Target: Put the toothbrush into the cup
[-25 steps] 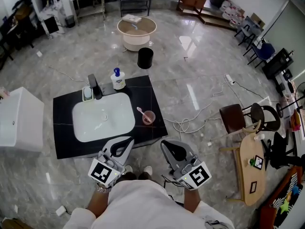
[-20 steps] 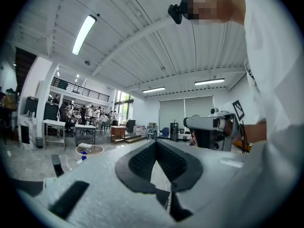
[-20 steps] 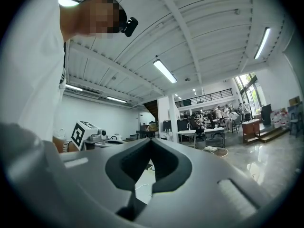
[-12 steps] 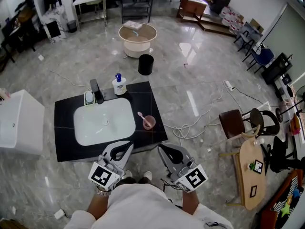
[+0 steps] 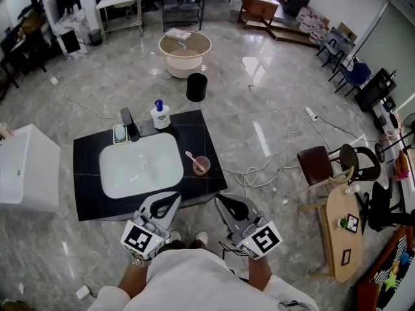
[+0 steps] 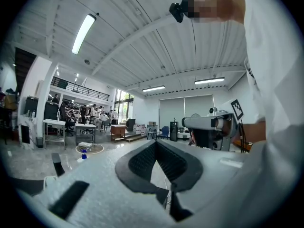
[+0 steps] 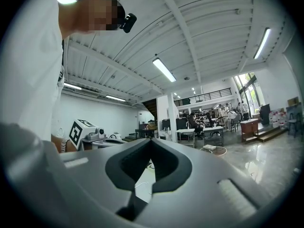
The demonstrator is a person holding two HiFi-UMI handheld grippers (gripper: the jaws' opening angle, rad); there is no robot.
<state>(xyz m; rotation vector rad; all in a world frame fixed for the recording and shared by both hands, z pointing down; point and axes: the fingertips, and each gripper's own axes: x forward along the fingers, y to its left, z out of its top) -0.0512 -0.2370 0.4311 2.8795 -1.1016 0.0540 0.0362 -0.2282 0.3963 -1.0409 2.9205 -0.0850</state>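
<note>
On the black desk, to the right of the white sink, stands the pinkish cup, close to the desk's right edge. The toothbrush is already in it. Its lower end sits inside the cup and its upper end sticks out over the rim. Seen from the head view, its long axis runs on a slant, from the cup up and to the left, so the free end points toward the sink's far right corner. Whether that end is the bristle head is too small to tell.

At the desk's far edge a faucet stands behind the sink, with a white pump bottle with a blue top just to its right. Beyond the desk, a black bin stands on the grey floor.

Both tools are held low in front of the person's body, at the desk's near edge and well apart from the cup. The left hand-held gripper has its jaws closed, tips meeting, and its own view shows only floor through the gap behind the tips. The right hand-held gripper is closed the same way, tips together, gripping nothing.
</note>
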